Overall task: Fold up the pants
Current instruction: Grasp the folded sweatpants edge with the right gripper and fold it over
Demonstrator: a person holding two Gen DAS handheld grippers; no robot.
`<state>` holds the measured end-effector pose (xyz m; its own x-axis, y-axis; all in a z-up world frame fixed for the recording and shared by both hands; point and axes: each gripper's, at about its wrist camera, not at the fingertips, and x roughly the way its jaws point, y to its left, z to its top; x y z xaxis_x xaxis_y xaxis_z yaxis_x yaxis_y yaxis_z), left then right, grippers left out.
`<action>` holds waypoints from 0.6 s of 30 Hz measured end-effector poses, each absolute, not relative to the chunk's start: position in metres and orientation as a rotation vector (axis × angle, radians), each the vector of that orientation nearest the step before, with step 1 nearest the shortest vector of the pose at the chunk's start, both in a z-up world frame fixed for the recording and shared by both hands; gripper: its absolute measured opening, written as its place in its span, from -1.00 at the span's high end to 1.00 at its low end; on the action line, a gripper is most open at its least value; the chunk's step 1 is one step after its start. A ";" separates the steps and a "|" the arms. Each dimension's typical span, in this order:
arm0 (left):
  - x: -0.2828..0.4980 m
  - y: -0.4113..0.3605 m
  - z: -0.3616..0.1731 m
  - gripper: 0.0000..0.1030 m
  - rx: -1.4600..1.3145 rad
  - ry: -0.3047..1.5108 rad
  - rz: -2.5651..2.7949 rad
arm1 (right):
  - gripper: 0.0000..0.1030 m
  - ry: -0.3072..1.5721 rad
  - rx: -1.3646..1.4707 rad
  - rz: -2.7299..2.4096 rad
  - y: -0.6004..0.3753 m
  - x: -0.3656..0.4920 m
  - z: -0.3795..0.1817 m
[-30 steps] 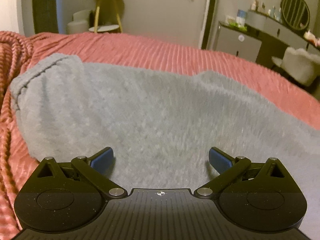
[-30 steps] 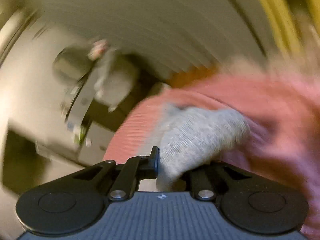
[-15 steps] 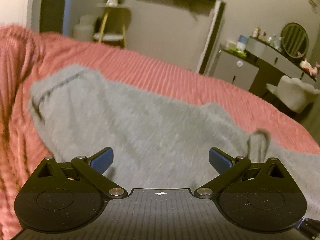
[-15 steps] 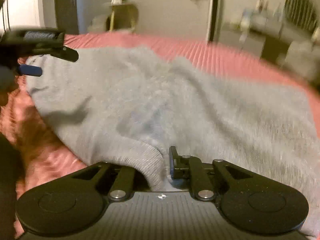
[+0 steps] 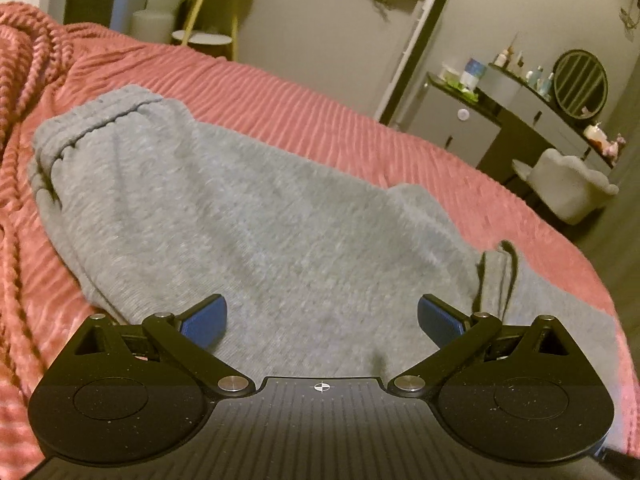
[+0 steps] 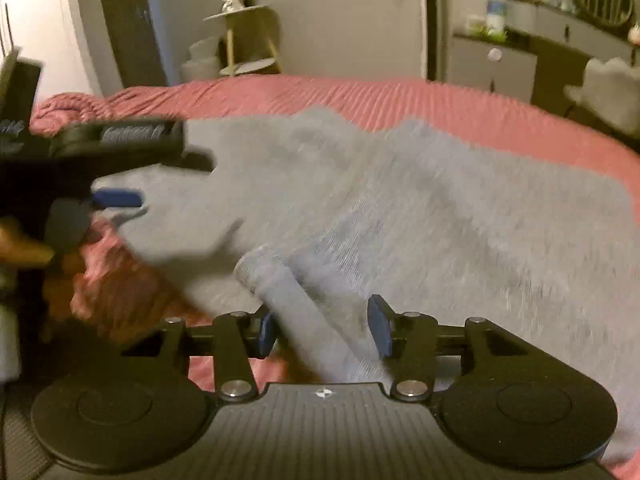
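Grey fleece pants lie folded lengthwise on a pink ribbed bedspread, waistband at the far left. My left gripper is open and empty just above the pants' near part. In the right wrist view the pants fill the middle, and a ribbed cuff lies between the fingers of my right gripper, which is open and loose around it. The left gripper shows there at the left, over the waistband end.
A chunky pink knit throw lies at the bed's left. Beyond the bed stand a round side table, a grey cabinet, a dresser with a round mirror and a white chair.
My right gripper swung the cuff across onto the pants and has opened, letting go of it. My left gripper stayed open and pulled back a little.
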<state>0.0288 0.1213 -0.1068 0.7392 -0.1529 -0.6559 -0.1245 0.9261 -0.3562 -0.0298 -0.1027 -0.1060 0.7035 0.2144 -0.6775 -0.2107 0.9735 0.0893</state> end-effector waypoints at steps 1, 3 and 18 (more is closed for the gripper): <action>0.027 0.121 -0.105 -1.00 -0.400 0.743 -0.032 | -0.02 0.733 0.049 0.242 -0.108 -0.039 -0.102; 0.025 0.115 -0.100 -1.00 -0.400 0.740 -0.094 | -0.31 0.702 0.181 0.227 -0.127 -0.050 -0.096; 0.028 0.025 -0.109 -0.35 -0.340 0.961 -0.531 | -0.75 0.475 1.087 -0.003 -0.271 -0.117 -0.139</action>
<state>0.0281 0.0246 -0.1094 0.4603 -0.5681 -0.6822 0.2754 0.8219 -0.4986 -0.1168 -0.2709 -0.1393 0.8999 0.2267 -0.3725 0.2317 0.4750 0.8489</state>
